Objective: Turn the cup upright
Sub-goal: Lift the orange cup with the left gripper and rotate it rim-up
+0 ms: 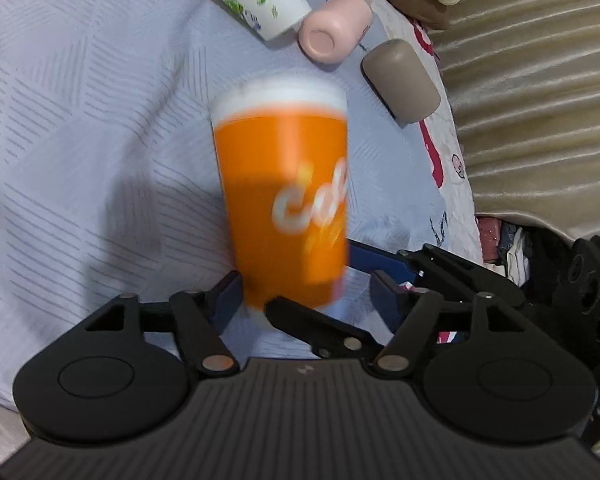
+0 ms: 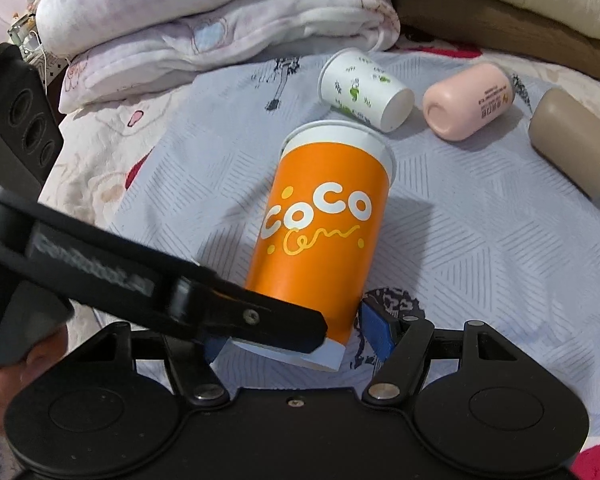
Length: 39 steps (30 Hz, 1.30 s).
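Two claws at our orange cup [image 2: 320,236], left claw [image 1: 296,300] pinching its base, right claw [image 2: 296,336] spread around it, cup tilted over bed [image 2: 480,248].

A pale lavender bedsheet [image 2: 480,248] printed with hatched geometric patches covers the bed and takes up most of both views. At its far edge a folded white quilt [image 2: 204,28] with faint pink cartoon prints lies in 2 soft layers, and beside it a brown blanket [image 2: 500,28] sits under a cream one. In the left wrist view, ribbed beige fabric [image 1: 540,100] borders the sheet. Lighting is soft and indoor, casting gentle shadows.
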Each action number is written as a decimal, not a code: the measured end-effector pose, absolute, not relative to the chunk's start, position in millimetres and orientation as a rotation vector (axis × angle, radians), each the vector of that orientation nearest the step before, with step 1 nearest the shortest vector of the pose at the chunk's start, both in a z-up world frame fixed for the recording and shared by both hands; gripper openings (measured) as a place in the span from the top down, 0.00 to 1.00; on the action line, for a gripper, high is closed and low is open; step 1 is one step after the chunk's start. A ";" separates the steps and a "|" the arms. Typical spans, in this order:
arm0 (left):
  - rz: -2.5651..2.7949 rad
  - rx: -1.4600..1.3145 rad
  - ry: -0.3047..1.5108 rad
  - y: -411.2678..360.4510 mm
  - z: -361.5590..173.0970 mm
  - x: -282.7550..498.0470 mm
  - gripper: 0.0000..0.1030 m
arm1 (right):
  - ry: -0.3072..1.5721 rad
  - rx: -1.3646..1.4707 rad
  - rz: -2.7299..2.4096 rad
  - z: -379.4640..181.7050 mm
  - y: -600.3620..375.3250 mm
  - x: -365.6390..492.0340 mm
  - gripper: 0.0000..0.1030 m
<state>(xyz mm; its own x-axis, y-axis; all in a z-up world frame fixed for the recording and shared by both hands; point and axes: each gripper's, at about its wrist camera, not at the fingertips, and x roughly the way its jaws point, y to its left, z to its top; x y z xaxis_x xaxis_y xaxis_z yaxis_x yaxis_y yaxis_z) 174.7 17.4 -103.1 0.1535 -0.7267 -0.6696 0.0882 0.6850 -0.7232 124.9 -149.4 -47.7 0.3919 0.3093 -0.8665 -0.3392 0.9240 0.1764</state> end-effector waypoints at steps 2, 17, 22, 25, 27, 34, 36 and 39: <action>-0.641 -0.588 1.264 24.8 -96.9 177.6 0.24 | 1.090 -0.039 0.423 -45.2 -150.4 124.4 0.21; -0.642 -0.678 1.173 22.4 -117.7 200.7 0.21 | 1.125 0.088 0.393 -60.3 -169.7 159.1 0.19; -0.651 -0.710 1.175 23.0 -124.1 204.2 0.22 | 1.147 0.094 0.394 -64.1 -162.3 155.6 0.25; -0.644 -0.682 1.174 23.5 -124.4 204.3 0.26 | 1.142 0.110 0.402 -64.2 -161.8 156.1 0.26; -0.641 -0.656 1.171 21.4 -124.0 203.3 0.31 | 1.137 0.120 0.418 -63.6 -160.0 155.6 0.26; -0.644 -0.499 1.080 15.4 -99.1 193.5 0.32 | 1.070 0.054 0.428 -55.0 -150.9 149.8 0.26; -0.655 -0.467 1.038 15.5 -88.3 190.3 0.32 | 1.028 0.016 0.428 -47.8 -146.5 145.1 0.26; -0.662 -0.427 0.982 16.7 -75.3 186.9 0.32 | 0.956 -0.041 0.437 -38.0 -141.3 138.8 0.26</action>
<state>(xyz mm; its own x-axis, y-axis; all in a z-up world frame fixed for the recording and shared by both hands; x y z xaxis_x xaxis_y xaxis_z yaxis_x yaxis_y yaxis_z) 186.9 16.7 -75.3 0.3866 -0.6837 -0.6189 0.3166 0.7287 -0.6072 138.8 -141.3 -38.0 0.4971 0.3425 -0.7973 -0.3784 0.9124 0.1560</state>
